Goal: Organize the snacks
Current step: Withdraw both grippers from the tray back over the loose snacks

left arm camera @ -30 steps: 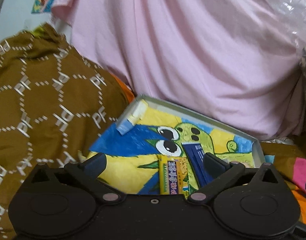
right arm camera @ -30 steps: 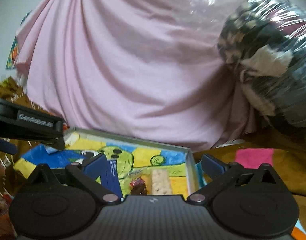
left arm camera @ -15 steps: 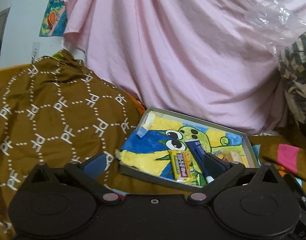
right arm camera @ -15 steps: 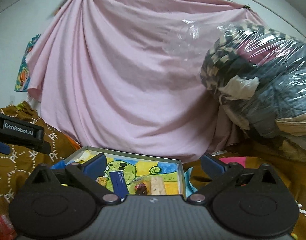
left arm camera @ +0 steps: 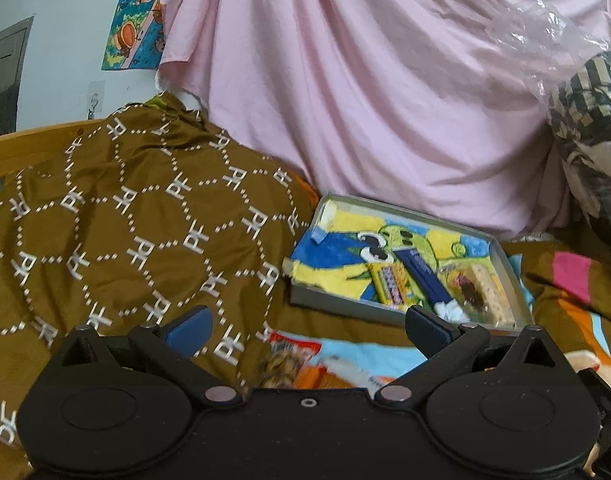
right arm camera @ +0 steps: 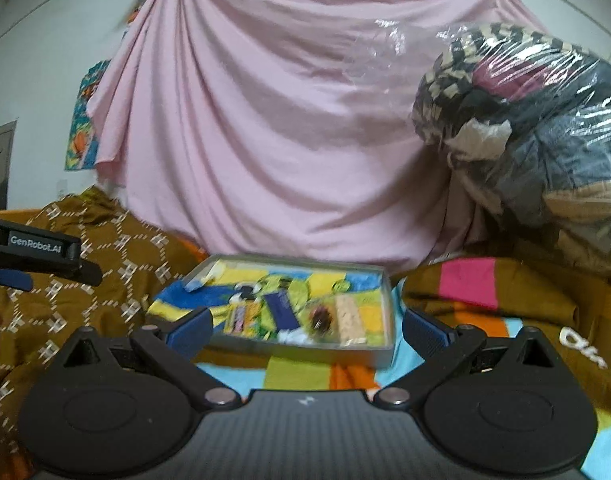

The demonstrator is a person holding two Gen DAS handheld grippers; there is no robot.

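A shallow grey box (left arm camera: 507, 272) (right arm camera: 379, 354) with a cartoon drawing on its floor lies on the bed. Inside it lie a yellow snack pack (left arm camera: 389, 284) (right arm camera: 239, 319), a dark blue bar (left arm camera: 421, 276) (right arm camera: 280, 309), a dark wrapped sweet (left arm camera: 471, 290) (right arm camera: 320, 316) and a pale biscuit bar (left arm camera: 485, 282) (right arm camera: 349, 316). A red snack packet (left arm camera: 287, 356) lies on the bedding in front of the box. My left gripper (left arm camera: 305, 326) is open and empty, held back from the box. My right gripper (right arm camera: 305, 326) is open and empty too, just short of the box.
A brown patterned blanket (left arm camera: 117, 232) is heaped on the left. Pink cloth (left arm camera: 365, 92) hangs behind the box. A plastic-wrapped bundle of clothes (right arm camera: 533, 140) sits at the right. The left gripper's body (right arm camera: 37, 250) shows at the right view's left edge.
Both grippers have pulled back and up from the box, so it looks smaller and farther. The red packet on the bedding has come into the left view.
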